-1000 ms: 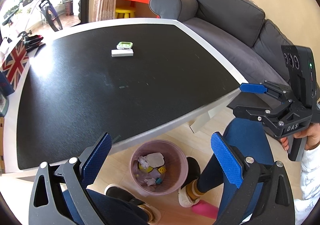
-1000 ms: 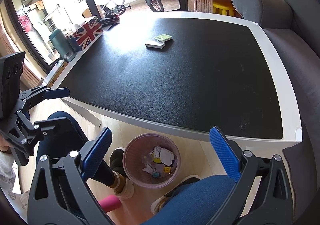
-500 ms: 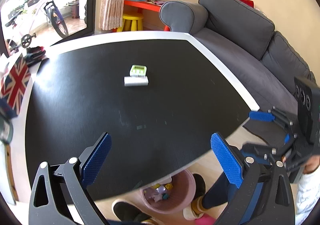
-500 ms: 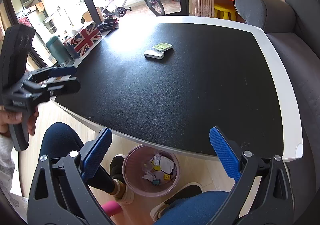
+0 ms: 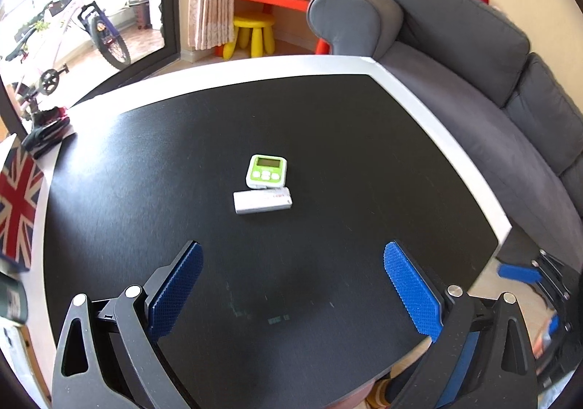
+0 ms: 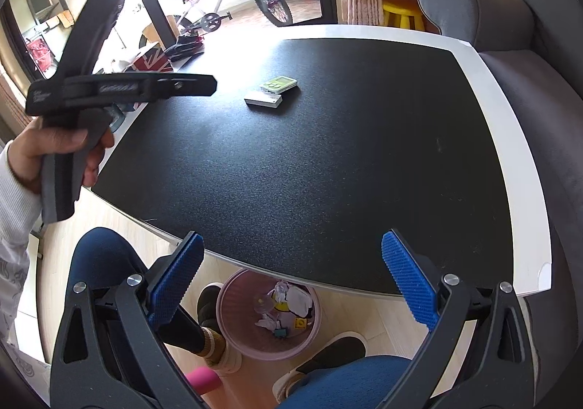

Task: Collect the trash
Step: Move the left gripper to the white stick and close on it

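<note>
While both grippers, left and right, stand spread and empty, the pink round plastic trash bin sits under the right gripper, beneath the black table's white edge.

Timer touching box mid-table, bin beneath edge

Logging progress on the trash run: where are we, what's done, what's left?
Done: pink bin on the floor holds crumpled paper and scraps. In hand: nothing; left gripper and right gripper are both open and empty. Left: only a green timer and a small white box remain on the table; neither looks like trash.
</note>
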Demonstrator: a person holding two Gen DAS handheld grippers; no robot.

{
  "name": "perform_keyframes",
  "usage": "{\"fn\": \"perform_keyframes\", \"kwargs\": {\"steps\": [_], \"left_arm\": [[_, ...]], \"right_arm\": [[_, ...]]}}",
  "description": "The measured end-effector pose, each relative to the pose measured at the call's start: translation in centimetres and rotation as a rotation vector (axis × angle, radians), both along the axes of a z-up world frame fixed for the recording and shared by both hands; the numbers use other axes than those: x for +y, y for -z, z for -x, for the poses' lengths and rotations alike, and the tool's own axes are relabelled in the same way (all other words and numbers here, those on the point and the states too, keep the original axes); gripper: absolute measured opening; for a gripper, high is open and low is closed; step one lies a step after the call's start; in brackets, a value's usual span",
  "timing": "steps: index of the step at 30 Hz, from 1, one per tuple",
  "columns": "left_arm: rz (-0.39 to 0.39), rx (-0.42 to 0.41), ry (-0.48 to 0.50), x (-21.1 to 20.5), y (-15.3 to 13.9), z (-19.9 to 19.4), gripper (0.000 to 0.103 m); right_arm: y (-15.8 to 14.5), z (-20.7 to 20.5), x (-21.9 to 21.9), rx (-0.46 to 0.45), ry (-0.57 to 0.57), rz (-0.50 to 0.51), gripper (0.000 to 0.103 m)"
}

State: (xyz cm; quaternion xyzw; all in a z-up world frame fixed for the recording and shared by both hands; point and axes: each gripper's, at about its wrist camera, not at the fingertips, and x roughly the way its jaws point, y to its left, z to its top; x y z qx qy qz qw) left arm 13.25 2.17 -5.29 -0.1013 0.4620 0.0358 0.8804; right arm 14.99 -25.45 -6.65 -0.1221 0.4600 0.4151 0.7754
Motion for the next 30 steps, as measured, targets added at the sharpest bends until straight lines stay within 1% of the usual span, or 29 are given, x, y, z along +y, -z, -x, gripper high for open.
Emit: {"fn": "perform_keyframes", "kwargs": {"steps": [9,13,17,21,23,24,25,29,30], "left_arm": [[-0.034,0.103,-0.037,1.2,2.2,-4.4,0.096],[-0.052,0.145,-0.062,1.3,3.8,-5.9,0.096],[-0.071,0.172,-0.09,1.5,5.2,-7.0,0.096],[-0.082,0.184,-0.114,1.6,6.0,-7.5,0.095],[-0.083,0.19,-0.121,1.5,6.4,-7.6,0.085],[-0.081,0.198,-0.126,1.7,6.6,-7.7,0.076],[-0.08,0.203,-0.131,1.8,6.8,-7.8,0.069],[-0.1,0.2,-0.141,1.7,6.9,-7.8,0.062],[-0.104,0.197,-0.143,1.6,6.8,-7.7,0.056]], "right_arm": [[0.4,-0.8,-0.8,0.014,0.021,-0.003,0.097],[0.5,-1.3,-1.0,0.018,0.026,-0.006,0.097],[0.8,-1.6,-1.2,0.025,0.03,-0.008,0.097],[1.1,-2.1,-1.4,0.036,0.037,-0.008,0.097],[1.4,-2.3,-1.5,0.041,0.04,-0.007,0.097],[1.4,-2.3,-1.5,0.043,0.041,-0.007,0.097],[1.5,-2.4,-1.5,0.045,0.041,-0.007,0.097],[1.6,-2.6,-1.4,0.046,0.041,-0.009,0.097],[1.6,-2.6,-1.4,0.047,0.042,-0.009,0.097]]}}
